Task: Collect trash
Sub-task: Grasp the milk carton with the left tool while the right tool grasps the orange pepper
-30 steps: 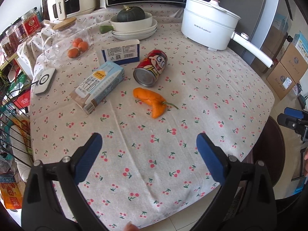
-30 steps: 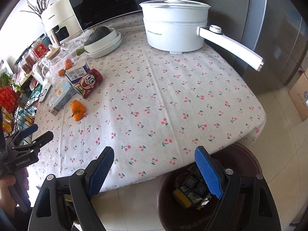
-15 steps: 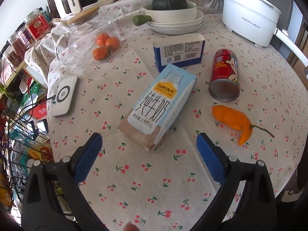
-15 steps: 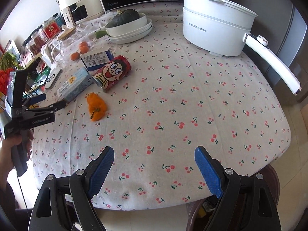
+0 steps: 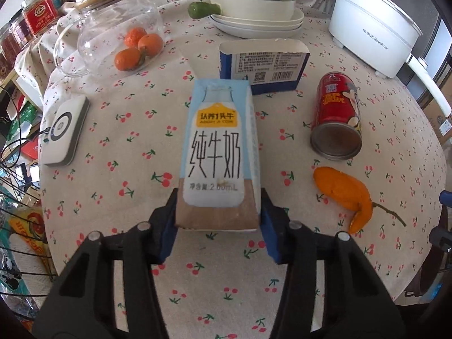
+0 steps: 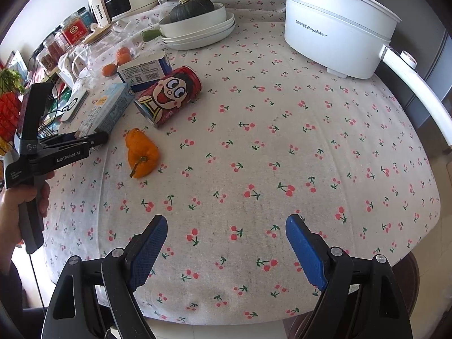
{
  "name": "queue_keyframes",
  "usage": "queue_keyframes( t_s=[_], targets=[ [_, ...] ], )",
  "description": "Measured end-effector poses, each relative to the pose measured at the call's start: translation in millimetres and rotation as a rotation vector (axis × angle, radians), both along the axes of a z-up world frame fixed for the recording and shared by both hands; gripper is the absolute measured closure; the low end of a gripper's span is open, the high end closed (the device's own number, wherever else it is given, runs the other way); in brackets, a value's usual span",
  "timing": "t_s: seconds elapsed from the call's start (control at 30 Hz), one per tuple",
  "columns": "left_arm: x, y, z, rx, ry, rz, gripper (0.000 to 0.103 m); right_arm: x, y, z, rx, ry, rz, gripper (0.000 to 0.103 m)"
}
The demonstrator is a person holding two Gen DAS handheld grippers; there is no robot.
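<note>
A light-blue milk carton (image 5: pixel 219 152) lies on the cherry-print tablecloth. My left gripper (image 5: pixel 219 220) is shut on its brown bottom end, a blue pad on each side; the carton (image 6: pixel 106 110) and the left gripper (image 6: pixel 84 139) also show in the right wrist view. A red drink can (image 5: pixel 336 121) lies on its side to the right, also in the right wrist view (image 6: pixel 168 96). An opened blue-and-white box (image 5: pixel 264 66) stands behind the carton. An orange pepper (image 5: pixel 343 193) lies by the can. My right gripper (image 6: pixel 226 243) is open and empty over the table's near edge.
A white electric pot (image 6: pixel 336 25) with a long handle stands at the back right. Stacked white dishes with a dark squash (image 5: pixel 251 2) are at the back. A glass jar with tangerines (image 5: pixel 121 36) and a white device (image 5: pixel 65 130) are at the left. A brown bin (image 6: pixel 406 296) sits below the table edge.
My left gripper moved forward to the milk carton and closed on its bottom end. My right gripper moved in over the table, so the bin has dropped out of its middle view.
</note>
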State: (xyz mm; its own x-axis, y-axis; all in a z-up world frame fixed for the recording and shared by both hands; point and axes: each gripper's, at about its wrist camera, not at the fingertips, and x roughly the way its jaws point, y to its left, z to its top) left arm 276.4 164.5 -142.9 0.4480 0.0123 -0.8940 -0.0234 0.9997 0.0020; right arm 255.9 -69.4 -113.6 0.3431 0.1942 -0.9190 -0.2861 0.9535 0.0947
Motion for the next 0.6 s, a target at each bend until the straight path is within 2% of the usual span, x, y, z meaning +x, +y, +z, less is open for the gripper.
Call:
queue_keyframes(
  t_s=[0.2, 0.43, 0.6],
  targets=[
    [-38.4, 0.6, 25.9, -0.006, -0.043, 0.036, 0.051, 8.4, 21.6, -4.5, 0.053, -0.002, 0.005, 0.016],
    [-86.4, -1.5, 55.3, 0.075, -0.076, 0.019, 0.051, 18.4, 59.3, -19.2, 0.090, -0.010, 0.047, 0.017],
    [-110.0, 11.0, 59.2, 0.050, -0.082, 0.060, 0.051, 25.3, 82.2, -29.7, 0.125, -0.019, 0.075, 0.026]
  ],
)
